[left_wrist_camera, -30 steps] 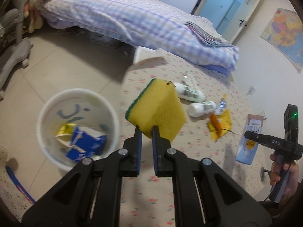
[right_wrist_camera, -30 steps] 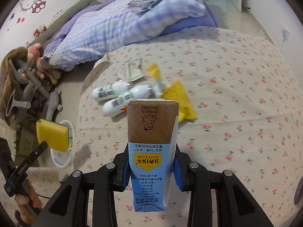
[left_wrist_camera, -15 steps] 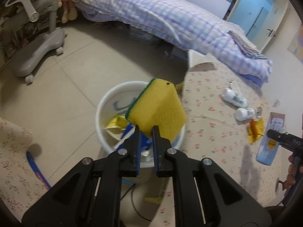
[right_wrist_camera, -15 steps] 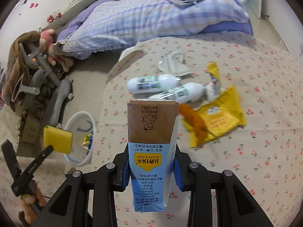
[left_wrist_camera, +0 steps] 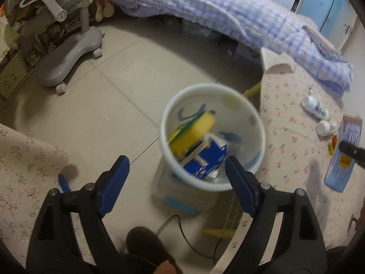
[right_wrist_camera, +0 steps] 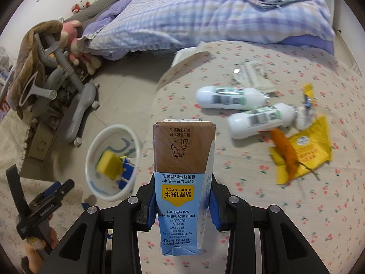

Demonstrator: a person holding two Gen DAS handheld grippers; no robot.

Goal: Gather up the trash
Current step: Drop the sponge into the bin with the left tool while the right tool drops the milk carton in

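Observation:
My left gripper (left_wrist_camera: 176,167) hangs above the white bin (left_wrist_camera: 256,116) on the floor, its jaws opening with nothing between them. The yellow sponge (left_wrist_camera: 194,134) lies inside the bin against a blue carton (left_wrist_camera: 205,157). My right gripper (right_wrist_camera: 182,203) is shut on a brown-and-blue milk carton (right_wrist_camera: 183,159), held upright over the floral tablecloth (right_wrist_camera: 285,205). On the table lie two white bottles (right_wrist_camera: 228,97) (right_wrist_camera: 260,119), a yellow wrapper (right_wrist_camera: 305,150), an orange peel (right_wrist_camera: 286,153) and a clear packet (right_wrist_camera: 253,74). The bin (right_wrist_camera: 91,150) and sponge (right_wrist_camera: 109,163) also show in the right wrist view.
A bed with a checked quilt (left_wrist_camera: 228,11) runs along the back. A grey chair base (left_wrist_camera: 68,52) stands on the tiled floor at left. A cable (left_wrist_camera: 182,228) trails on the floor under the bin. A dark slipper (left_wrist_camera: 146,246) is below my left gripper.
My left gripper has opened and let go of the yellow sponge, which has dropped into the bin. The right gripper has carried the milk carton leftward, toward the table's edge and the bin.

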